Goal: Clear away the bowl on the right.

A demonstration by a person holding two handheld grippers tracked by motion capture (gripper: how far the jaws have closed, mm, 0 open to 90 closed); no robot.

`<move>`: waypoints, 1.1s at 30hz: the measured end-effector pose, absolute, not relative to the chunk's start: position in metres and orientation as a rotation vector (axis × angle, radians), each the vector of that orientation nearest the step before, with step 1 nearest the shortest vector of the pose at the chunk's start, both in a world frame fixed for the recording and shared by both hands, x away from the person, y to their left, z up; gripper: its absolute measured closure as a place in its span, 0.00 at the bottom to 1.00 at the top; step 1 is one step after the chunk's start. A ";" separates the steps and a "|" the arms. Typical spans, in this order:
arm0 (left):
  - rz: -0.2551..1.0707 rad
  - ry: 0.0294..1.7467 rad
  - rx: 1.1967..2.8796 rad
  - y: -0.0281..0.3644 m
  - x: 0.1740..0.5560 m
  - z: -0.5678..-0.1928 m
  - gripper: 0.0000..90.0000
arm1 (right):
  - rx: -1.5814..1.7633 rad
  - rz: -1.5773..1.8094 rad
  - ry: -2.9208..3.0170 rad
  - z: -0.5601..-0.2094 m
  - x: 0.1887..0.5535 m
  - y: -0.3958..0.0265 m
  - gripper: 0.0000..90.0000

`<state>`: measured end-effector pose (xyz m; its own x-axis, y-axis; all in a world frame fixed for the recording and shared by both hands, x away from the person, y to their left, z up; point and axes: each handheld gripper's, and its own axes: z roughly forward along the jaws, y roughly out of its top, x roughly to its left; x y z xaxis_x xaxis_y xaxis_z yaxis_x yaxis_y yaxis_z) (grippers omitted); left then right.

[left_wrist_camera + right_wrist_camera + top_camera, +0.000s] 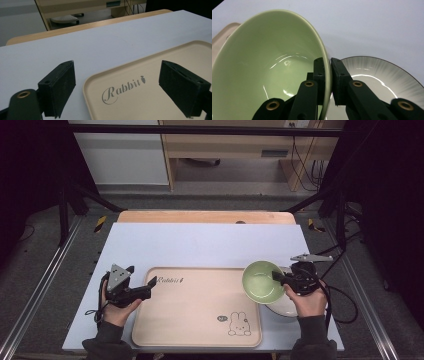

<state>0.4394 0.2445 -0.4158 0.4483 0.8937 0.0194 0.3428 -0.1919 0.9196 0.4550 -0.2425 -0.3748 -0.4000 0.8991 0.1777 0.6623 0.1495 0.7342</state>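
A person sits at a table covered with a pale blue mat point(200, 242), holding a black two-jaw gripper in each hand.

The right gripper point(278, 277) is clamped on the rim of a green bowl point(261, 282). In the right gripper view, one jaw sits inside the bowl point(267, 67) and the other outside, with the thin rim pinched between them. The bowl is lifted and tilted, its glossy inside empty. From above, it hangs over the right edge of a tray point(192, 312), partly over the mat.

Just under and behind the bowl lies a white plate point(285, 309) on the mat, beside the tray's right edge. In the right gripper view the plate point(377, 72) shows fine ribbed lines and a dark rim — it is empty too.

The tray is beige and rectangular, at the near middle of the table. It has a cartoon rabbit point(239, 323) printed in its near right corner and the word "Rabbit" point(122, 88) in its far left corner.

The left gripper point(142, 281) is at the tray's far left corner with its jaws wide apart and nothing between them. In the left gripper view, one jaw hangs over the mat and the other over the tray point(140, 102) — whether they touch the surface cannot be told.
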 end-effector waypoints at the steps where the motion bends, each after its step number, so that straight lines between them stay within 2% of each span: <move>1: 0.727 1.065 1.755 0.244 0.439 -0.416 0.15 | 1.507 1.102 2.133 -0.375 0.455 -0.241 0.93; 16: 0.712 1.051 1.737 0.243 0.437 -0.413 0.15 | 1.469 1.138 2.152 -0.365 0.454 -0.220 0.93; 33: 0.709 1.047 1.755 0.240 0.439 -0.416 0.14 | 1.421 1.176 2.185 -0.360 0.470 -0.191 0.92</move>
<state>0.4391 0.2404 -0.4155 0.4675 0.8839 0.0133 0.3399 -0.1936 0.9203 0.4696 -0.1911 -0.3601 -0.4763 0.8589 0.1882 0.6301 0.1841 0.7544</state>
